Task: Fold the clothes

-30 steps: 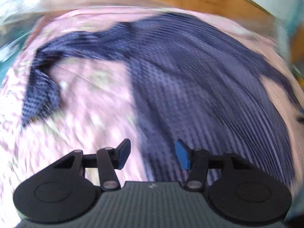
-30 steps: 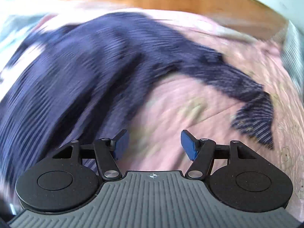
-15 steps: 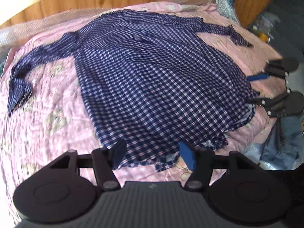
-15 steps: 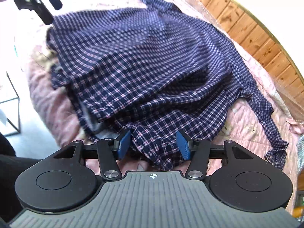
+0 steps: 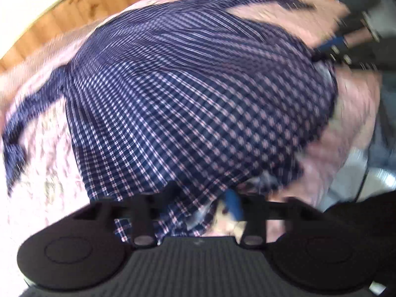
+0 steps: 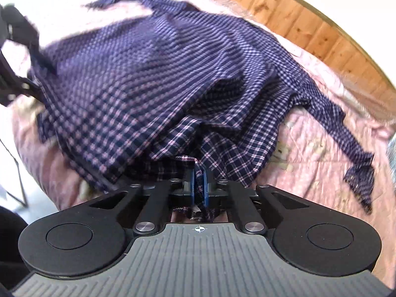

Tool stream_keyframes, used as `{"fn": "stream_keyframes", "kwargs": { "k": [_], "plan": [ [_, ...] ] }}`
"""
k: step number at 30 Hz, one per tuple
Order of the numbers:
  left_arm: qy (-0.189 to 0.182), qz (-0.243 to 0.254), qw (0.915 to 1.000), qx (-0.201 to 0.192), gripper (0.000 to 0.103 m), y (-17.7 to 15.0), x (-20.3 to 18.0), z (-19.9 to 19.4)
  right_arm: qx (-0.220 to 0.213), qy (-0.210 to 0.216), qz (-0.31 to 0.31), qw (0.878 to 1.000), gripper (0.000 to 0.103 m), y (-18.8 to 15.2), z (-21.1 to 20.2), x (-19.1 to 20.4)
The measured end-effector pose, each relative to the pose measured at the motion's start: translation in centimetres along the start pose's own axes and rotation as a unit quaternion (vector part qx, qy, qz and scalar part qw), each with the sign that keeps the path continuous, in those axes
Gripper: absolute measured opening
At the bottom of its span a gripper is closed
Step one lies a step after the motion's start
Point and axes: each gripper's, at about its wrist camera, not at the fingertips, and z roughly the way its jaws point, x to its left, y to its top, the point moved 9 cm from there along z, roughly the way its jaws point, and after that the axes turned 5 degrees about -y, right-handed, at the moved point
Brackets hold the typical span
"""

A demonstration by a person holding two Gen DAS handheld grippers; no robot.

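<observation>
A navy plaid shirt (image 5: 188,99) lies spread on a pink bedspread (image 5: 44,173), sleeves out to both sides. My left gripper (image 5: 198,201) sits at the near hem with its jaws closing. Cloth drapes over its left finger, the blue right pad (image 5: 232,204) stands clear, and a gap still shows between them. In the right wrist view my right gripper (image 6: 198,185) is shut on a bunched fold of the shirt (image 6: 148,74) hem. Each gripper shows blurred in the other's view: the right gripper (image 5: 346,47) and the left gripper (image 6: 14,49).
A wooden panel wall (image 6: 321,32) runs behind the bed. The bed's edge drops to the floor (image 5: 371,178) on the right of the left wrist view, where bluish cloth (image 5: 388,158) lies. One sleeve (image 6: 351,143) trails over the bedspread (image 6: 321,163).
Both grippers came in to the shirt's near hem. The right one went from open to shut on the cloth. The left one's fingers drew closer, with the hem now over one finger.
</observation>
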Motion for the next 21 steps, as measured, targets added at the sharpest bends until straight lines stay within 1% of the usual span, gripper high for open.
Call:
{"fn": "stream_keyframes", "kwargs": {
  "k": [1,2,3,4,5,6,7,8,9,10,11,12,13,15,16,18,19,20,21],
  "plan": [
    [-0.020,-0.032,0.9992,-0.009,0.014,0.4,0.7,-0.4,-0.004,0.000,0.024,1.000,0.002,0.3,-0.4,-0.8],
    [-0.035,-0.061,0.9973,-0.019,0.013,0.8,1.5,-0.9,-0.007,0.002,0.053,0.999,0.001,0.5,-0.8,-1.7],
    [-0.032,-0.085,0.9955,-0.027,0.011,1.1,2.6,-1.3,-0.006,0.005,0.083,0.996,0.001,0.6,-1.0,-2.8],
    [-0.019,-0.108,0.9935,-0.031,0.009,1.2,3.9,-1.5,-0.003,0.006,0.106,0.994,0.000,0.3,-0.9,-3.5],
    [-0.012,-0.138,0.9897,-0.035,0.008,1.2,5.2,-1.7,0.001,0.008,0.128,0.992,0.000,0.0,-0.8,-4.3],
    [-0.016,-0.182,0.9823,-0.042,0.008,1.1,6.7,-1.8,0.004,0.009,0.150,0.989,0.000,-0.3,-0.7,-5.0],
    [-0.020,-0.225,0.9729,-0.049,0.009,1.0,8.1,-2.0,0.007,0.010,0.171,0.985,0.000,-0.6,-0.5,-5.8],
    [-0.029,-0.269,0.9611,-0.057,0.009,0.9,9.4,-2.1,0.011,0.012,0.193,0.981,0.000,-0.9,-0.4,-6.5],
    [-0.045,-0.311,0.9469,-0.067,0.010,0.7,10.5,-2.3,0.015,0.014,0.214,0.977,0.000,-1.2,-0.2,-7.1],
    [-0.055,-0.344,0.9345,-0.075,0.010,0.5,11.4,-2.4,0.020,0.018,0.229,0.973,0.000,-1.5,-0.1,-7.4],
    [-0.058,-0.363,0.9265,-0.080,0.010,0.4,12.1,-2.5,0.023,0.020,0.238,0.971,0.000,-1.8,-0.1,-7.7],
    [-0.062,-0.370,0.9235,-0.082,0.010,0.3,12.5,-2.6,0.026,0.020,0.239,0.970,0.000,-1.8,0.0,-7.6],
    [-0.061,-0.367,0.9247,-0.081,0.011,0.2,12.6,-2.6,0.029,0.017,0.235,0.971,0.000,-1.8,0.2,-7.4],
    [-0.052,-0.352,0.9319,-0.072,0.020,-0.1,12.4,-2.3,0.033,0.011,0.226,0.974,0.001,-1.9,0.5,-6.9],
    [-0.049,-0.342,0.9359,-0.068,0.021,-0.3,12.1,-2.2,0.035,0.005,0.217,0.976,0.002,-1.8,0.7,-6.6],
    [-0.043,-0.323,0.9435,-0.059,0.023,-0.7,11.3,-2.2,0.038,-0.015,0.190,0.981,0.019,-1.8,1.0,-6.2],
    [-0.041,-0.315,0.9468,-0.055,0.024,-0.9,11.0,-2.2,0.039,-0.027,0.174,0.984,0.022,-1.7,1.1,-5.9],
    [-0.038,-0.304,0.9504,-0.052,0.027,-1.0,10.6,-2.2,0.041,-0.035,0.155,0.986,0.031,-1.5,1.0,-5.6],
    [-0.037,-0.289,0.9553,-0.052,0.034,-1.0,10.1,-2.3,0.039,-0.036,0.134,0.990,0.037,-1.3,0.8,-5.1]
  ]
}}
